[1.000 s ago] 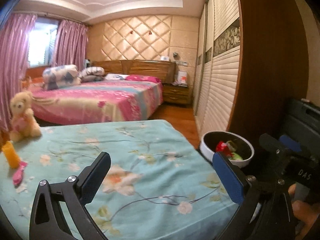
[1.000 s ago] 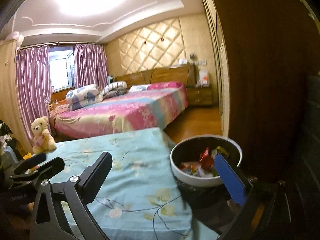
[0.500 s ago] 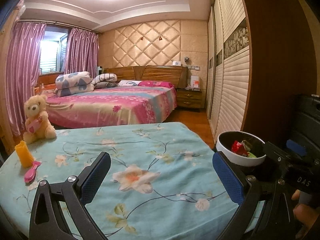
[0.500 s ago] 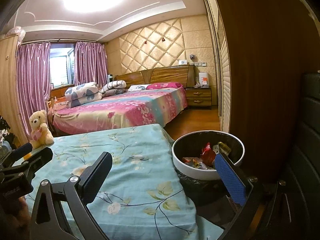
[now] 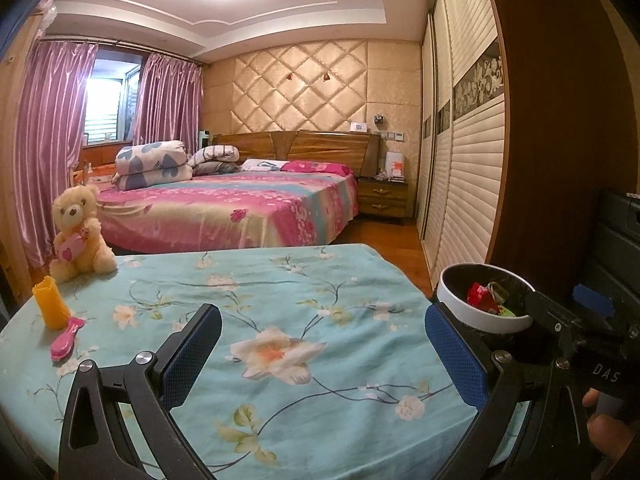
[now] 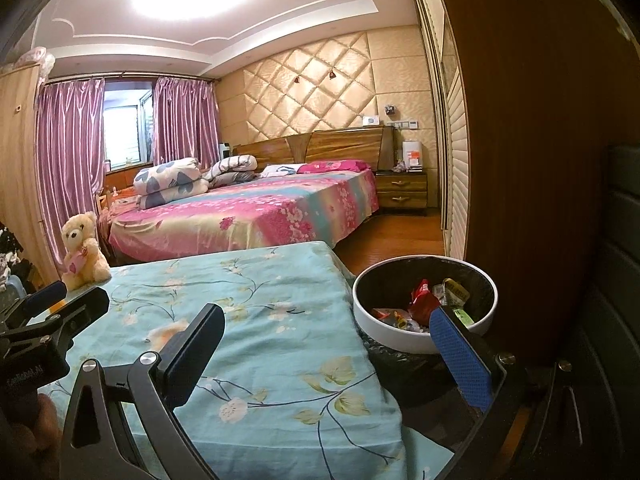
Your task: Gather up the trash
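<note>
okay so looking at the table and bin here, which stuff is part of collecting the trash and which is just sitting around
Part of the job:
- trash bin beside the table
- wrappers already in it
- left gripper and right gripper, both open, holding nothing

Just lying about:
- teddy bear
- yellow cup
- pink brush

On the counter (image 5: 304,304) with the flowered cloth sit one teddy bear (image 5: 78,236), one orange cup (image 5: 51,303) and one pink brush (image 5: 66,344), while just beside its right edge stands one bin (image 6: 424,308) holding several wrappers (image 6: 426,304), too jumbled to count.
</note>
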Demonstrator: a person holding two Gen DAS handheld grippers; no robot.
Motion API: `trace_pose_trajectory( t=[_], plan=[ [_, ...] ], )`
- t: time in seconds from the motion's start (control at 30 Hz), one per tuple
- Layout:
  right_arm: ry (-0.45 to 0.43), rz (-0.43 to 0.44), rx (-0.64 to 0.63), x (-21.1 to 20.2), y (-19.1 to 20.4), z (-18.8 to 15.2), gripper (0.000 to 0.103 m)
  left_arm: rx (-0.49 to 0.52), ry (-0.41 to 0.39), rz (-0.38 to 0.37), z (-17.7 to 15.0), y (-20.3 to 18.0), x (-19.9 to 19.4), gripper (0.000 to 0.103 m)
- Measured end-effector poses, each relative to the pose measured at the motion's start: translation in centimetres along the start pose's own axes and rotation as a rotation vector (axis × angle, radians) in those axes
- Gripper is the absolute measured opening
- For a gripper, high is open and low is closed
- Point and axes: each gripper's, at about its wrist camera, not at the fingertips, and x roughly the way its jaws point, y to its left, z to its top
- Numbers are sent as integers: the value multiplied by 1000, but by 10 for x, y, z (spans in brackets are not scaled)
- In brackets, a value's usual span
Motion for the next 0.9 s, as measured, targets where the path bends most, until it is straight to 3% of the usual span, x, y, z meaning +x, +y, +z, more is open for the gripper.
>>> trace_pose_trajectory(
  t=[0.9],
  plan=[
    [-4,6,5,-4,3,2,103,27,-8,11,-5,-2,-1,102]
  ],
)
